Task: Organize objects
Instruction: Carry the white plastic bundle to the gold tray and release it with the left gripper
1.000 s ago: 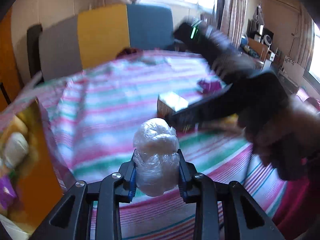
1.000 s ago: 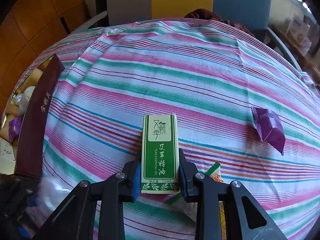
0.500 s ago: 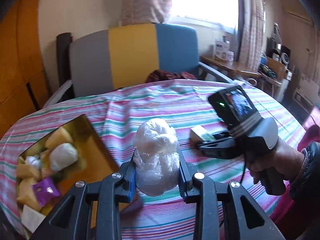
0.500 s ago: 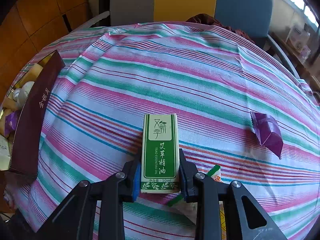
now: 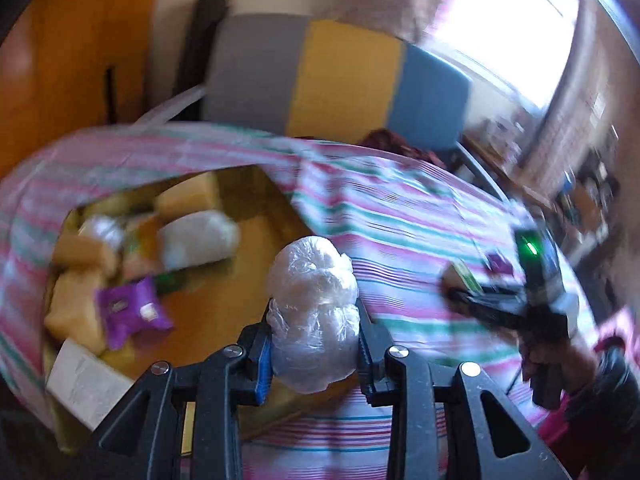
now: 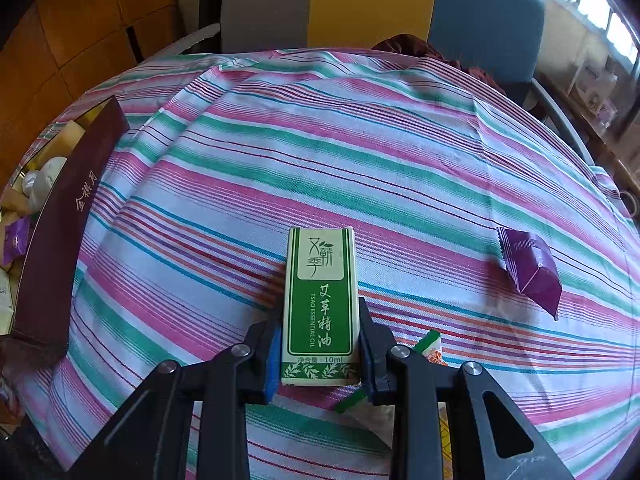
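Left gripper (image 5: 314, 344), clenched on plastic-wrapped bun (image 5: 314, 312), has swung over gold box (image 5: 248, 240): drop-off likely next. Right gripper (image 6: 318, 344) grips essential-oil carton (image 6: 318, 304), unmoved.

Cloth: I see a pink, green and white striped tablecloth (image 6: 320, 140) over the desk.
Chair: grey, yellow and blue chair back (image 6: 372, 0) behind it.
Window: bright window (image 5: 516, 28) at right.

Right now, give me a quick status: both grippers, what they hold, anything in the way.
Left gripper shut on clear-wrapped white bundle, near gold-lined box. Right gripper shut on green-and-cream essential oil carton. Nothing blocking.
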The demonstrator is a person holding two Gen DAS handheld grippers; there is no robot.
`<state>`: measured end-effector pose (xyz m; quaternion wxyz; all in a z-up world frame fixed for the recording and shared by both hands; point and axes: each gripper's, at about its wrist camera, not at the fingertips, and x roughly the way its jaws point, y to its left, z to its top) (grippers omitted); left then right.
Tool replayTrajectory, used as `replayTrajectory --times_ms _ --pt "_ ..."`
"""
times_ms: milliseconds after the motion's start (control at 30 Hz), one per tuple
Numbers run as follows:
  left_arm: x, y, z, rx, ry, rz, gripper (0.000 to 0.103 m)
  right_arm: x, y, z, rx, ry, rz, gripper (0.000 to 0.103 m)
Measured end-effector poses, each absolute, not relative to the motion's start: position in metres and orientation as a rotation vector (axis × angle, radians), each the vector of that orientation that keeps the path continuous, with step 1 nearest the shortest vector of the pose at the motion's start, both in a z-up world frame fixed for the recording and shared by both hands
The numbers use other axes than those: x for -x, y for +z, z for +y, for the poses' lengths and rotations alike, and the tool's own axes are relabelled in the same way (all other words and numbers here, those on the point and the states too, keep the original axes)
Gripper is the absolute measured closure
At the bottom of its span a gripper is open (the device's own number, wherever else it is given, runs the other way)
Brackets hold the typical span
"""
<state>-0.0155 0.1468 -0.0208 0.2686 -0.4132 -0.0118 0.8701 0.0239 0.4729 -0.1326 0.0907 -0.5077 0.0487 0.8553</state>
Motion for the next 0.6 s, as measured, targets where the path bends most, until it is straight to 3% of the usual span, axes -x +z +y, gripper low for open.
replayTrajectory --times_ms 300,600 --pt "0.058 -0.019 0.038 1.232 2.492 -0.334 0.071 -0.022 -0.132 0.472 1.519 2.537 0.124 0.072" --pt "0.075 -0.041 0.081 1.325 2.378 -0.232 0.069 -0.021 -0.132 0.471 1.521 2.532 0.111 0.072"
